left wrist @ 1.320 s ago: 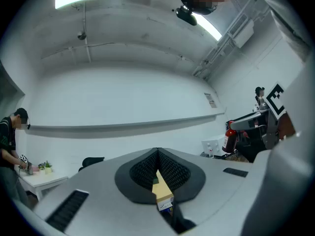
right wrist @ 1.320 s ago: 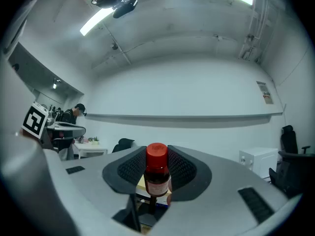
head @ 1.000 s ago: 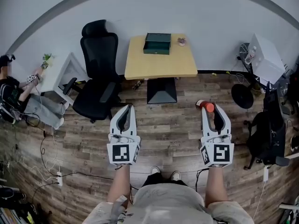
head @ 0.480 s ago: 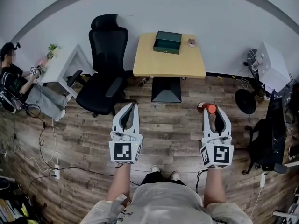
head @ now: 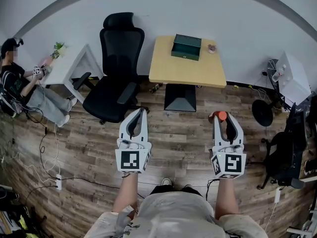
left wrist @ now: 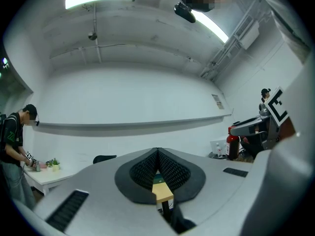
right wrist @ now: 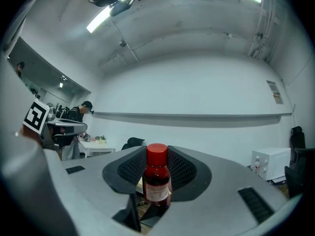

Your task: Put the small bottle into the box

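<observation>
My right gripper (head: 224, 121) is shut on a small dark bottle with a red cap (head: 220, 116); in the right gripper view the bottle (right wrist: 157, 179) stands upright between the ribbed pads. The left gripper (head: 135, 119) is shut with nothing in it, its pads meeting at the tips (left wrist: 157, 157). A dark green box (head: 186, 47) sits at the back of the wooden table (head: 168, 71), well ahead of both grippers. Both grippers hover above the wood floor, side by side.
A black office chair (head: 115, 68) stands left of the table. A person (head: 20, 90) sits by a white desk (head: 67, 71) at far left. A small potted plant (head: 212, 48) is beside the box. White appliance (head: 292, 78) and dark gear at right.
The view has shifted so the table, box and chair sit further right and closer. Both grippers keep their pose, the bottle still held in the right one.
</observation>
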Motion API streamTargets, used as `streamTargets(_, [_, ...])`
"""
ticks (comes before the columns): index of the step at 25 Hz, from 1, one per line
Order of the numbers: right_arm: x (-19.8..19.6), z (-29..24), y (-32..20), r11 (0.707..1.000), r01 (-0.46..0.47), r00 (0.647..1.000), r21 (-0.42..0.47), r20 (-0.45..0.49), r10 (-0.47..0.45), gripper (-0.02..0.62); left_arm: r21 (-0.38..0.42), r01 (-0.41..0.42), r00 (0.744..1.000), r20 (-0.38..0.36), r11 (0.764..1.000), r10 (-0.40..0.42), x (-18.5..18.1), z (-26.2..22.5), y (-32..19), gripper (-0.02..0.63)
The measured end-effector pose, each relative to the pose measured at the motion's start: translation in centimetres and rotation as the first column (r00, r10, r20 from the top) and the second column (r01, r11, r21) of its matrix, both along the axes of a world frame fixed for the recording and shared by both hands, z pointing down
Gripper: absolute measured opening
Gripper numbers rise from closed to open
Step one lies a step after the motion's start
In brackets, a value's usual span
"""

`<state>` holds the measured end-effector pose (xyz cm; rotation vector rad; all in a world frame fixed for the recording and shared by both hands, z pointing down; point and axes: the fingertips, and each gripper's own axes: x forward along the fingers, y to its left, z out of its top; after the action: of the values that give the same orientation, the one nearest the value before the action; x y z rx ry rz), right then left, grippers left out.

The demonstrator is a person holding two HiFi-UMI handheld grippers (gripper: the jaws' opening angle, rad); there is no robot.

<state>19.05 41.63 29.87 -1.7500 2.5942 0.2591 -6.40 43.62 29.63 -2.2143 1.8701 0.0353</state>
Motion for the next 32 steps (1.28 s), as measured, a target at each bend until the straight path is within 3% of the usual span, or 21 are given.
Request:
streamTargets(13, [-4.7,1.0,-4.5,1.0,0.017,1.0,-0.008,-0.002,-0.017,0.141,-0.013,0.01,1.0,-0.002,1.0,-0.01,-4.8,1.1,-4.1,0.006])
streamTargets(32, [-1.1,1.5,-25.0,0.999,0.0,0.999,-0.04,0.033,0.002,0.141,-0.063,-0.01,1.0,0.016,0.998,0.011,-0.8,1.8,-25.1,0.008])
